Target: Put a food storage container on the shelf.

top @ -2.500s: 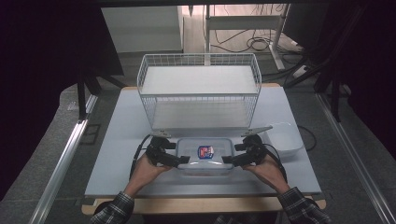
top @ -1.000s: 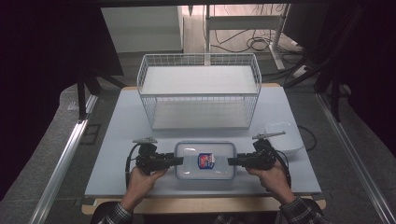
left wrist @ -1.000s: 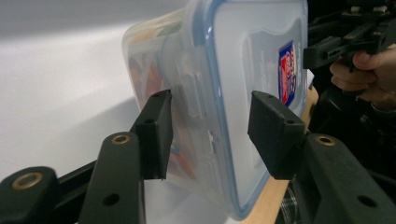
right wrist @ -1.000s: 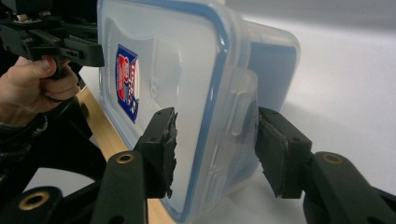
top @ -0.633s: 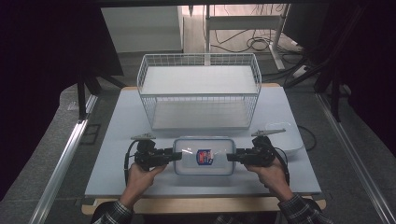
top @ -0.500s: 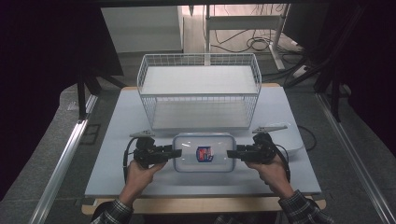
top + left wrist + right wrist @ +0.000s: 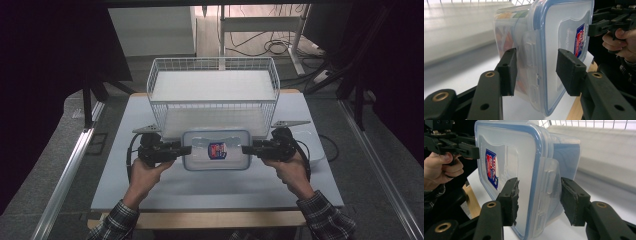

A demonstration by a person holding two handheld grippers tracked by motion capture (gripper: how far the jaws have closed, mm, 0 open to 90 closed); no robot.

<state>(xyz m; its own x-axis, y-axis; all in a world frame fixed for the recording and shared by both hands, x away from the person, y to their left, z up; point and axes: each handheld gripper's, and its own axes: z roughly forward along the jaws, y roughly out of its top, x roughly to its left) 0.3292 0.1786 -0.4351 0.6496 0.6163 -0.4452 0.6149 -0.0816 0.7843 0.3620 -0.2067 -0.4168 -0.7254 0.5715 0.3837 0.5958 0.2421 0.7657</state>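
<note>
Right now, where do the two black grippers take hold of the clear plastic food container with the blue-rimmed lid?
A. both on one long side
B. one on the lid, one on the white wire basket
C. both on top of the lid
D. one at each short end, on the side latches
D: in the high view the left gripper and the right gripper meet opposite short ends of the clear plastic food container, and each gripper view shows jaws around a latch flap.

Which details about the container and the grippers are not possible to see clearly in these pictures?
- Container contents: left gripper view, frosted wall blurs orange shapes.
- Label text: too small and angled.
- Left gripper, right gripper: pads straddle the latches; contact unclear.
- White bowl: high view, right hand covers part.
</note>
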